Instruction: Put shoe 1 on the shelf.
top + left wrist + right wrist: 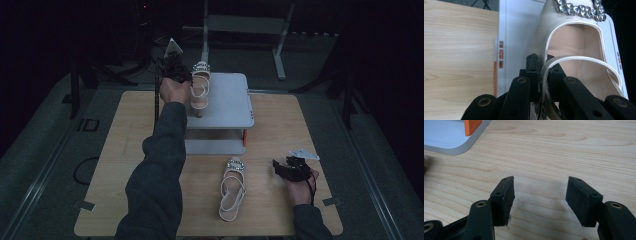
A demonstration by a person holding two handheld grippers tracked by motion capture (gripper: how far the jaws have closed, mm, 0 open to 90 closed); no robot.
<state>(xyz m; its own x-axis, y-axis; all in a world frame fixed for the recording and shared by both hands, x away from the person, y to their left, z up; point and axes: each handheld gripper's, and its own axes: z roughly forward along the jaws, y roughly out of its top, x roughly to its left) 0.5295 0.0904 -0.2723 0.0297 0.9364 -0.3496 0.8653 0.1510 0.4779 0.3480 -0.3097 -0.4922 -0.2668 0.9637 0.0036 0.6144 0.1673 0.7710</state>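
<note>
A cream high-heeled sandal (200, 87) with a jewelled toe strap stands on the top shelf of a grey two-tier rack (227, 100). My left gripper (179, 75) is at its left side, shut on the heel strap (574, 58); the jewels (580, 8) and insole show close up in the left gripper view. The matching sandal (233, 190) lies flat on the wooden table (120, 150) near the front. To the right of it, my right gripper (280, 167) hovers low over bare wood, its pads (507, 195) wide apart and nothing between them.
The rack has a lower shelf (215, 146) and an orange leg (245, 136), whose corner appears in the right gripper view (472, 126). A metal frame (245, 27) stands on the dark floor behind the table. Bare wood lies left and right of the rack.
</note>
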